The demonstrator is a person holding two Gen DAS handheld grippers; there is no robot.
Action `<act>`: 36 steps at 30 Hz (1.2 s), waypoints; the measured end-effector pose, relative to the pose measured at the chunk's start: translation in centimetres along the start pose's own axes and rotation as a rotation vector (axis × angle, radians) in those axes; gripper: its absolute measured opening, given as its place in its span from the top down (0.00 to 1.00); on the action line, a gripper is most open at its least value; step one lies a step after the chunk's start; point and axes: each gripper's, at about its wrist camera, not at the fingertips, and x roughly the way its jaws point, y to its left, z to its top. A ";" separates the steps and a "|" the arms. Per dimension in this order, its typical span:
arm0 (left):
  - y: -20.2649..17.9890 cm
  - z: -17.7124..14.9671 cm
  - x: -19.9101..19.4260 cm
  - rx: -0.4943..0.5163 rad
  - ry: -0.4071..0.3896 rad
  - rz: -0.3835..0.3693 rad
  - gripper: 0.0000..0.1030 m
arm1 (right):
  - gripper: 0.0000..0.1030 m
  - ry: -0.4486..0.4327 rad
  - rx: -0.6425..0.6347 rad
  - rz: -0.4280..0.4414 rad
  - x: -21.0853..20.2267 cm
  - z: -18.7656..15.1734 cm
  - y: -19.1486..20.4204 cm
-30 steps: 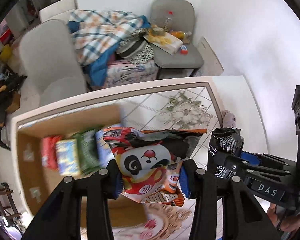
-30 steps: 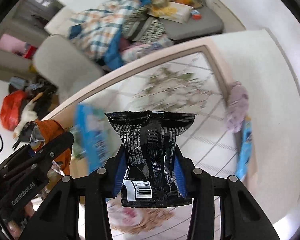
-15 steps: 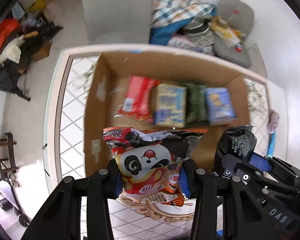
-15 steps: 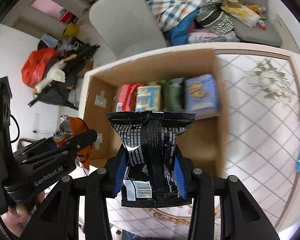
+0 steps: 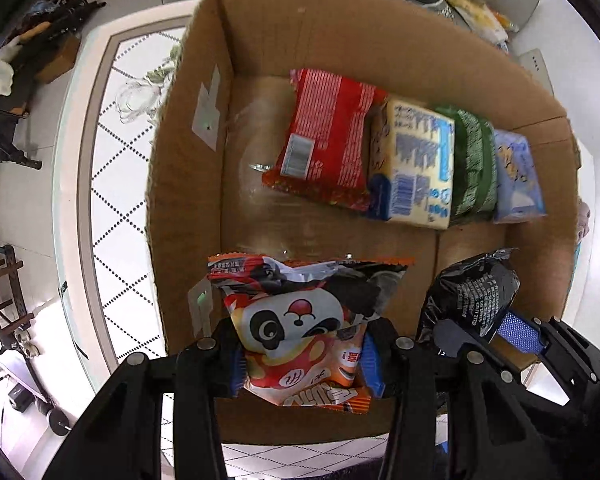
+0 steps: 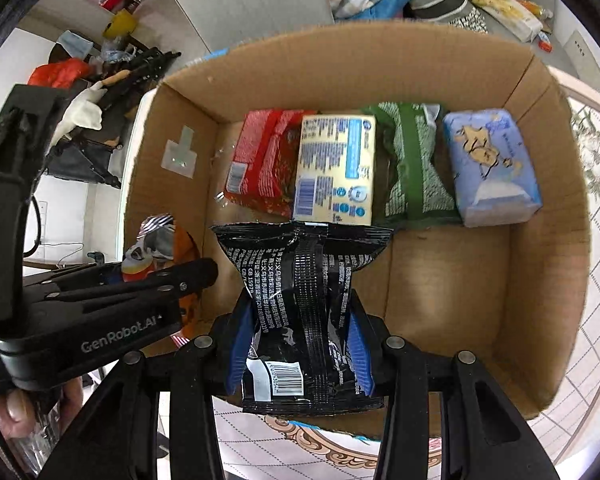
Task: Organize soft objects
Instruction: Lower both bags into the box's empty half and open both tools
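Four packets (image 6: pixel 336 168) line the cardboard box (image 6: pixel 340 60); two more hang gripped above.

Brightness: bright, even daylight in both views; colours read clearly.
Glare: white wall (image 5: pixel 560 20) at upper right washes out; the pale floor (image 5: pixel 16 216) at left is overexposed.
Shadows: soft; the near inner wall of the cardboard box (image 6: pixel 428 280) is darker than its floor.
Blur: slight motion smear on the packets in the box (image 5: pixel 416 160), left wrist view; right wrist view sharper.
Distortion: strong fisheye; the counter (image 5: pixel 112 184) edge bows, corners vignetted black.
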 end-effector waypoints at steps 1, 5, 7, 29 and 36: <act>0.1 0.0 0.2 -0.009 0.008 -0.008 0.58 | 0.55 0.010 0.005 0.010 0.3 0.1 -0.2; 0.5 -0.1 0.5 -0.050 0.031 -0.004 0.57 | 0.50 0.027 0.016 0.028 0.8 0.4 -0.8; 0.4 -0.2 0.3 -0.045 0.027 0.000 0.56 | 0.41 0.024 0.018 0.018 0.7 0.5 -0.9; -1.2 -5.8 -7.6 -0.011 -0.232 0.068 0.31 | 0.33 -0.031 -0.033 -0.160 -5.1 -3.6 -2.1; -1.5 -8.3 -9.0 -0.040 -0.316 0.101 0.03 | 0.08 -0.083 -0.036 -0.205 -7.5 -5.5 -2.3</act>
